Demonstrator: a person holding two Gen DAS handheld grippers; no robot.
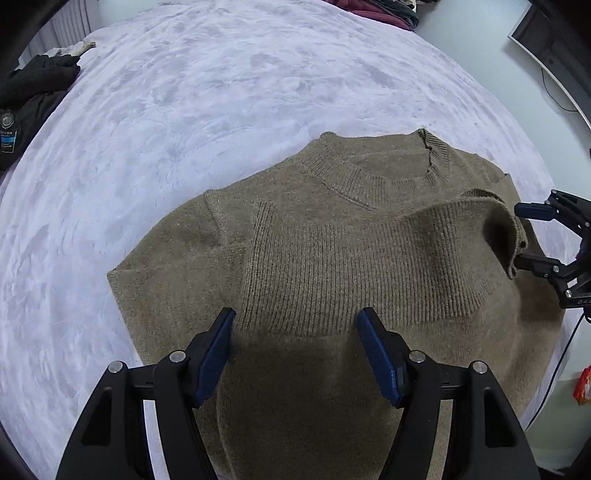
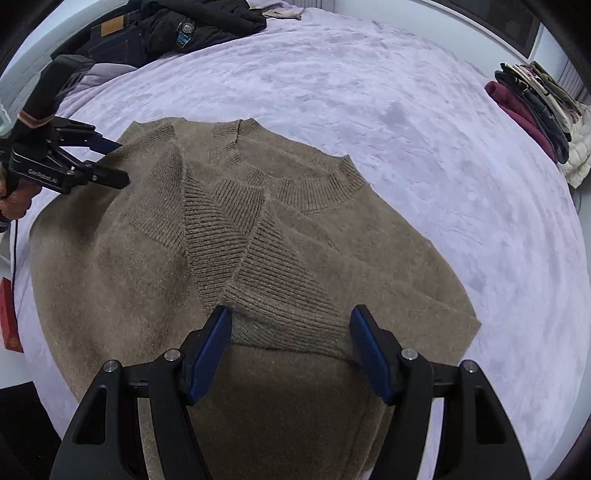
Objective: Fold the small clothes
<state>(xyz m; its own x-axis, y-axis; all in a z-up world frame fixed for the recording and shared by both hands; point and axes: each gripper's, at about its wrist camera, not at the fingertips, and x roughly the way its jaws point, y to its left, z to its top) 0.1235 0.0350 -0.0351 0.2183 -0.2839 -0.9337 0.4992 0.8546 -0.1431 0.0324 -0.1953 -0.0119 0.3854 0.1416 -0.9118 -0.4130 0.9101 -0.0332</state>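
Across most of both views spreads a bed (image 1: 229,96) covered in a pale lilac fuzzy blanket, and on its near part lies a tan knitted sweater (image 1: 332,258), collar pointing away toward the far side. The sweater's body lies flat, and both ribbed sleeves are folded in over the chest; in the right wrist view they cross each other just below the collar (image 2: 314,188).

On the far left edge of the bed a heap of dark clothes (image 2: 166,29) is bunched up, with a round badge and a blue label showing on one piece. At the far right edge sits a stack of folded clothes (image 2: 535,110) in maroon, navy and cream. A small red box (image 2: 9,314) lies on the pale surface off the left side of the bed.

The left gripper (image 1: 295,321) hangs over the near part of the sweater, its blue-padded jaws spread wide, with a ribbed sleeve lying between and beyond them; the pads press on nothing. The right gripper (image 2: 290,317) stands spread as well, over a ribbed cuff that sits between its pads. Whether the pads touch the cuff's ends I cannot tell, but nothing is pinched. In the left wrist view, the right gripper shows at the right edge, next to a raised fold of sleeve. A hand (image 2: 14,201) holds the left gripper's handle.
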